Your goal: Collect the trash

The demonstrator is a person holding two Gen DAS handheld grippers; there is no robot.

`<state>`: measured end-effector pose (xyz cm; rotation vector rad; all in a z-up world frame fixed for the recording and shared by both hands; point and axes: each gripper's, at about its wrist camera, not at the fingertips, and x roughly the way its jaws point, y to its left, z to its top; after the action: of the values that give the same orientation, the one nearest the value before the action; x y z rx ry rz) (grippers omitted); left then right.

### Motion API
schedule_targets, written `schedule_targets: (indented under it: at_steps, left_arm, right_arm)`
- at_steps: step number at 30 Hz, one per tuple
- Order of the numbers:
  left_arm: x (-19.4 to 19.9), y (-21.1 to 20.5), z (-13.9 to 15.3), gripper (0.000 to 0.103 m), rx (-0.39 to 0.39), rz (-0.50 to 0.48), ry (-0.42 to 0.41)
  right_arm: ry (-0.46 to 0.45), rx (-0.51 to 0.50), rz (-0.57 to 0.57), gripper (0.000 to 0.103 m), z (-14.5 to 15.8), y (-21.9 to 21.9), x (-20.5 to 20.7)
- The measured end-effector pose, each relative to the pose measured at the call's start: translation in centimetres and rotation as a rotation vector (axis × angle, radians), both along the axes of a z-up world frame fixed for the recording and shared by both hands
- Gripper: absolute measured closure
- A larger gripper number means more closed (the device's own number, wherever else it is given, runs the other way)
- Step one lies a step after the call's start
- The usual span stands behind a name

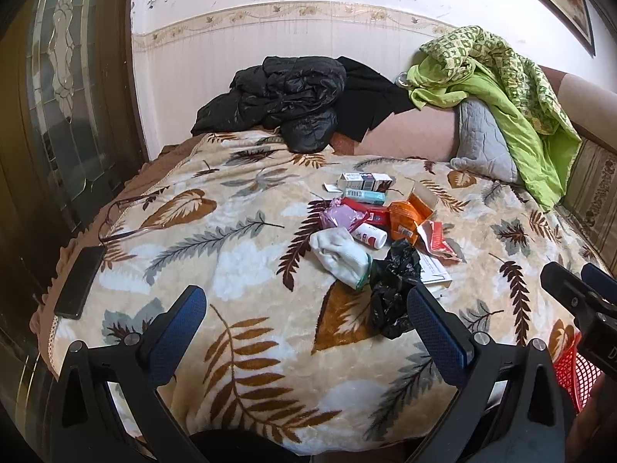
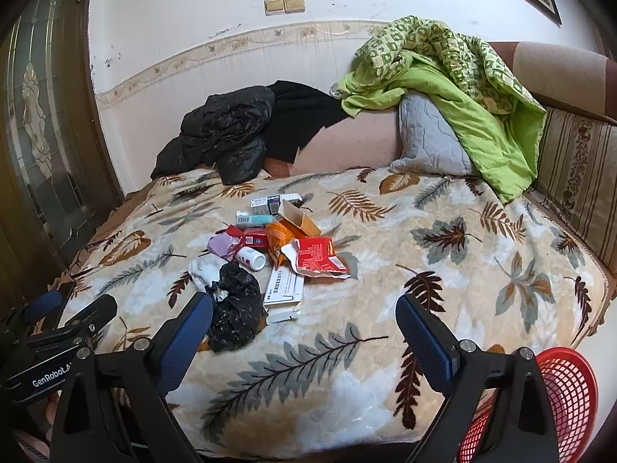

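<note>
A heap of trash lies mid-bed on the leaf-patterned blanket (image 2: 385, 254): a crumpled black plastic bag (image 2: 233, 310), a torn red packet (image 2: 318, 258), a white medicine box (image 2: 283, 289), a white pill bottle (image 2: 250, 258), an orange carton (image 2: 297, 223) and a pink wrapper (image 2: 223, 245). The same heap shows in the left wrist view, with the black bag (image 1: 393, 289) and a white sock (image 1: 339, 254) nearest. My left gripper (image 1: 306, 308) hovers open over the blanket, short of the bag. Open too, my right gripper (image 2: 304, 316) hangs just right of the bag. Both are empty.
A red mesh basket (image 2: 567, 393) stands off the bed's near right corner. A black phone (image 1: 79, 283) and glasses (image 1: 123, 216) lie at the bed's left edge. Black jackets (image 2: 223, 135), a grey pillow (image 2: 432, 139) and a green quilt (image 2: 462, 88) pile against the wall. A glass door (image 1: 65, 115) stands left.
</note>
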<state>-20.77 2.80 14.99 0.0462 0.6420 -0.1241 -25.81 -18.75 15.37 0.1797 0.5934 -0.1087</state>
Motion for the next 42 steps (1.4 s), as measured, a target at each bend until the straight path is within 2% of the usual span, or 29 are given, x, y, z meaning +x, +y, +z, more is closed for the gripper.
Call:
schedule_targets:
  at_steps: [17,20,24,26,28,30,33,35,39,42]
  left_arm:
    - [2.7,1.1,-2.5,0.000,-0.014,0.017,0.081]
    - [3.5,1.5,-3.3,0.000,-0.024,0.009,0.082]
    - [4.8,2.5,-4.7,0.000,-0.041,-0.001,0.078]
    - [5.3,3.2,-5.0,0.005,-0.066,0.014,0.092]
    - [5.9,3.7,-5.4,0.019,-0.101,0.015,0.121]
    - [6.4,4.2,-5.8,0.024,-0.127,0.020,0.148]
    - [6.8,4.7,-6.0,0.028,-0.154,0.031,0.157]
    - [6.9,4.9,-6.1,0.029,-0.166,0.029,0.163]
    - [6.9,4.6,-6.1,0.029,-0.170,0.007,0.170]
    - [7.0,4.4,-6.2,0.029,-0.170,-0.009,0.172]
  right_arm:
    - [0.098,0.048,0.028,0.009,-3.3,-0.4,2.8]
    - [0.130,0.070,0.059,0.012,-4.5,-0.4,4.3]
    - [0.184,0.133,0.102,0.028,-6.4,-0.7,6.5]
    - [0.209,0.153,0.117,0.034,-7.3,-0.8,7.5]
    - [0.237,0.195,0.142,0.034,-8.0,-0.7,8.8]
    - [0.236,0.228,0.189,0.034,-8.1,-0.1,9.6]
    - [0.228,0.241,0.244,0.034,-8.3,1.7,10.2]
    - [0.243,0.211,0.282,0.034,-8.6,3.4,10.9]
    - [0.301,0.208,0.276,0.035,-10.6,4.4,12.7]
    - [0.316,0.236,0.282,0.052,-11.7,3.8,13.3]
